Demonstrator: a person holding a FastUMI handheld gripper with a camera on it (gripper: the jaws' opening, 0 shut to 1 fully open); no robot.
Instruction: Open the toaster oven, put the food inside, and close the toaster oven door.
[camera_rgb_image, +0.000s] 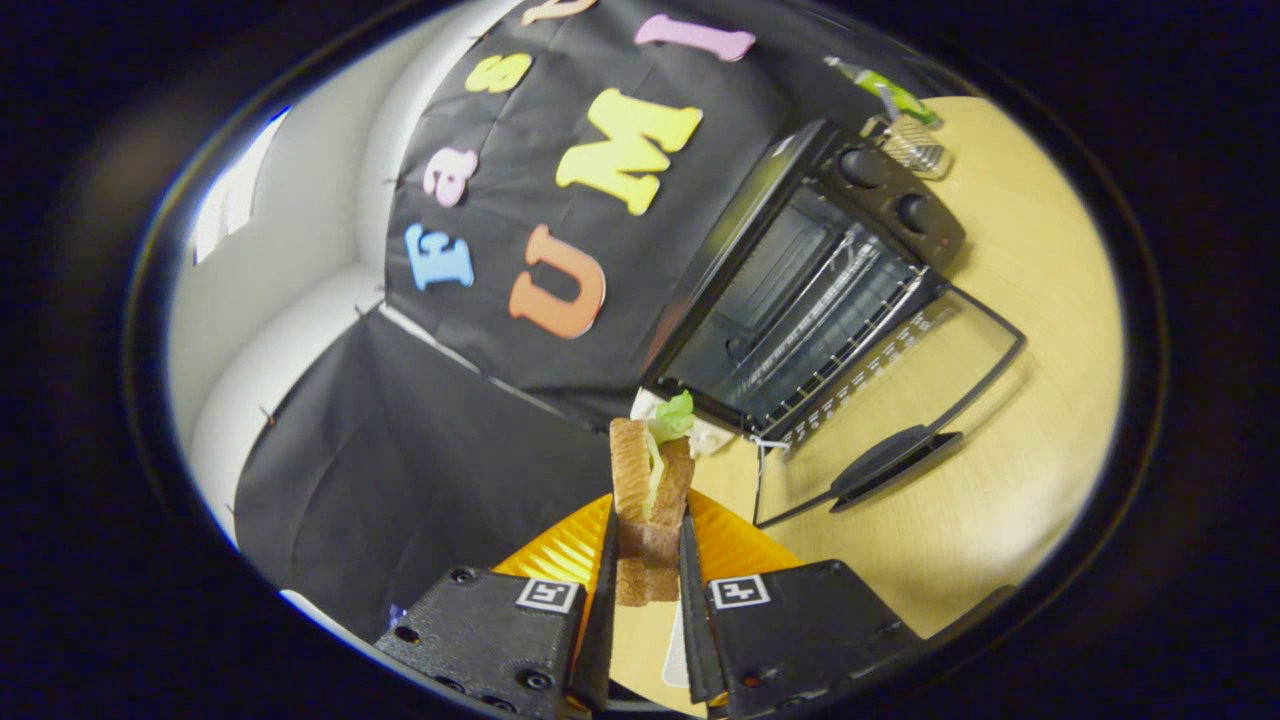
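A sandwich (650, 500) of toasted bread with green lettuce sticks up between my fingers, and my gripper (647, 560) is shut on its lower half. It hangs above an orange ridged plate (735, 545) that lies just under the fingers. Beyond the sandwich stands the black toaster oven (800, 290) on the wooden table (1010, 400). Its glass door (900, 400) is folded down flat toward me, handle (890, 455) nearest. A wire rack (840, 310) shows inside the cavity. Two knobs (890, 190) sit on the oven's side panel.
A small wire basket (915, 145) and a green packet (885, 90) lie past the oven on the table. Black cloth walls the booth behind the oven, with a white wall beyond. A pale scrap (705, 435) lies by the oven's near corner.
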